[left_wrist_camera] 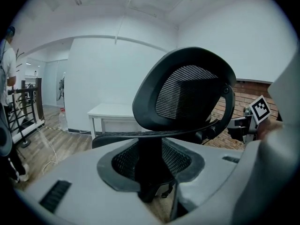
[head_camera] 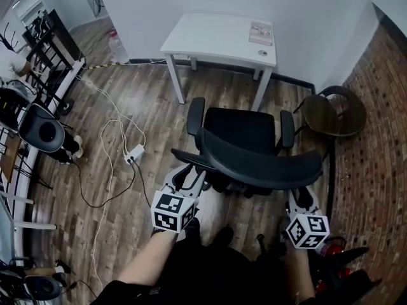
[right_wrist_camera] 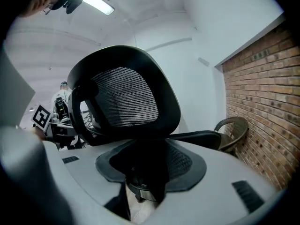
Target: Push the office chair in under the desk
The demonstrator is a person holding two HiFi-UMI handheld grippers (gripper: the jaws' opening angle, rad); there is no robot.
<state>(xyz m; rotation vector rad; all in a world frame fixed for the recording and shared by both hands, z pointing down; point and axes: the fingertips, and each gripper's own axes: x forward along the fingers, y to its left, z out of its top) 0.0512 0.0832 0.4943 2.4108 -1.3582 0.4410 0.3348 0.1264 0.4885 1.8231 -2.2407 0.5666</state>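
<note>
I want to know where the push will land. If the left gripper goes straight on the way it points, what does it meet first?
Most likely the office chair: its dark back support fills the gap ahead of the left gripper, below the mesh backrest. Depth is unclear.

**A:** Anything legible from where you sit?

**B:** Nothing I can read. The sheet [head_camera: 261, 32] on the desk [head_camera: 210, 33] has reddish print, but it's too small for me to make out a single word.

**A:** And the cubes?

**B:** The left cube [head_camera: 173, 211] and the right cube [head_camera: 307, 230] carry only black-and-white square patterns. I can't read any letters or digits on them in any view.
</note>
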